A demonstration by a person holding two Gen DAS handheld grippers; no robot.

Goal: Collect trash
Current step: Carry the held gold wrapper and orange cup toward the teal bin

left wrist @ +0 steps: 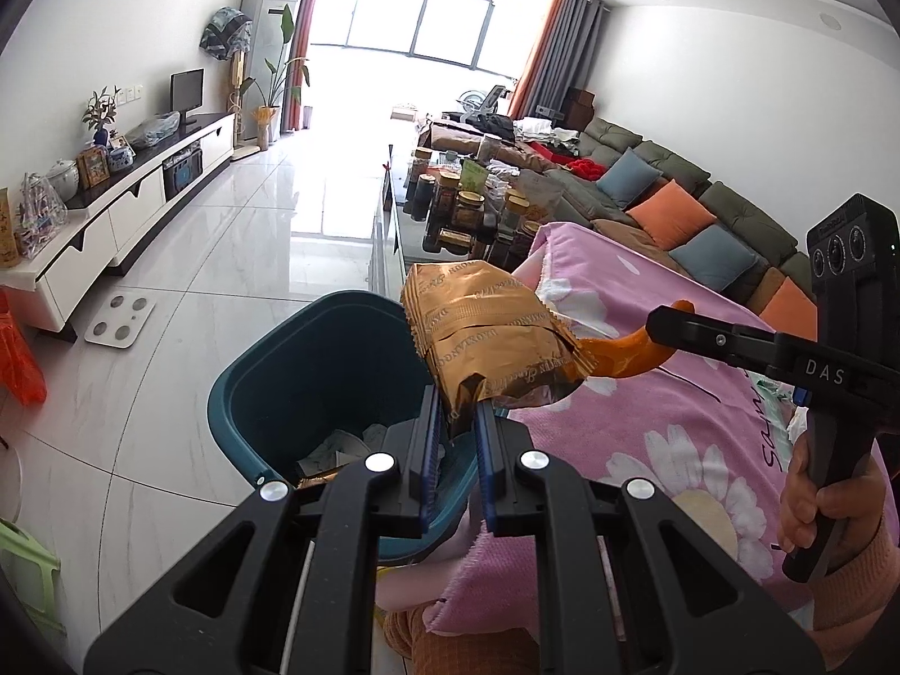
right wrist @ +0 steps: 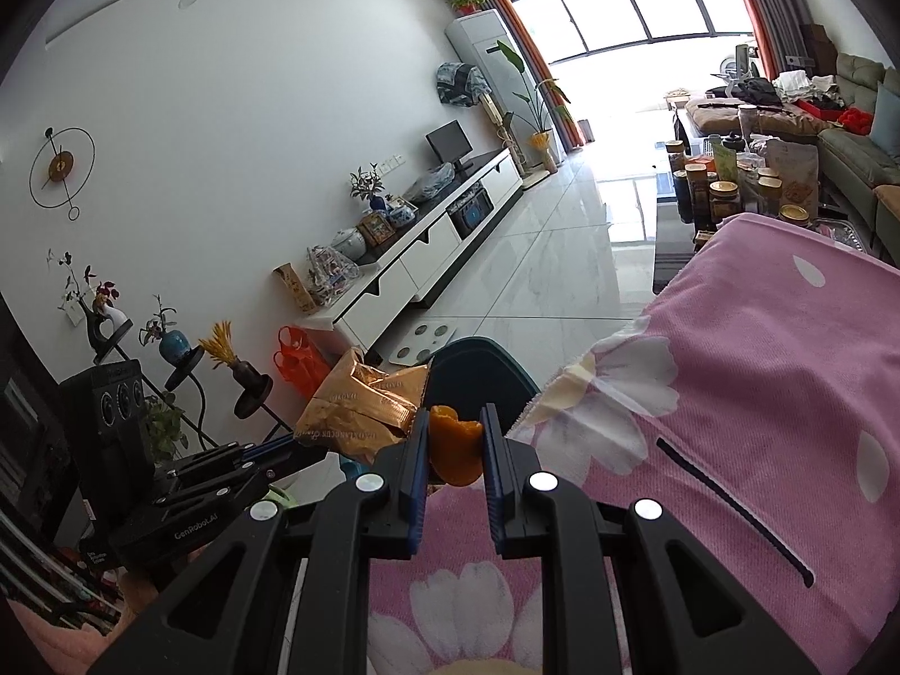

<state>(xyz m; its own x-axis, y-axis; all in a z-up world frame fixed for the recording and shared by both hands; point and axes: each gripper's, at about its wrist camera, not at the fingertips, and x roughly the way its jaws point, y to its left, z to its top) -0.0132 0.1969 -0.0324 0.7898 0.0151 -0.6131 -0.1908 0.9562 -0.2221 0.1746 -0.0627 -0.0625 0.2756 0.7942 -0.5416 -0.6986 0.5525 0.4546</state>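
My left gripper (left wrist: 457,422) is shut on a crumpled gold snack wrapper (left wrist: 484,332) and holds it over the right rim of a teal trash bin (left wrist: 315,371) that has paper scraps inside. My right gripper (right wrist: 454,439) is shut on a piece of orange peel (right wrist: 454,444). In the left wrist view the right gripper (left wrist: 655,326) comes in from the right with the peel (left wrist: 624,357) just right of the wrapper. In the right wrist view the wrapper (right wrist: 365,399) and the bin (right wrist: 478,377) lie ahead, left of the peel.
A table under a pink flowered cloth (left wrist: 675,394) lies right of the bin. Behind it a glass coffee table carries several jars (left wrist: 467,202). A sofa with cushions (left wrist: 675,208) runs along the right. A white TV cabinet (left wrist: 112,214), a bathroom scale (left wrist: 119,319) and an orange bag (left wrist: 19,360) stand left.
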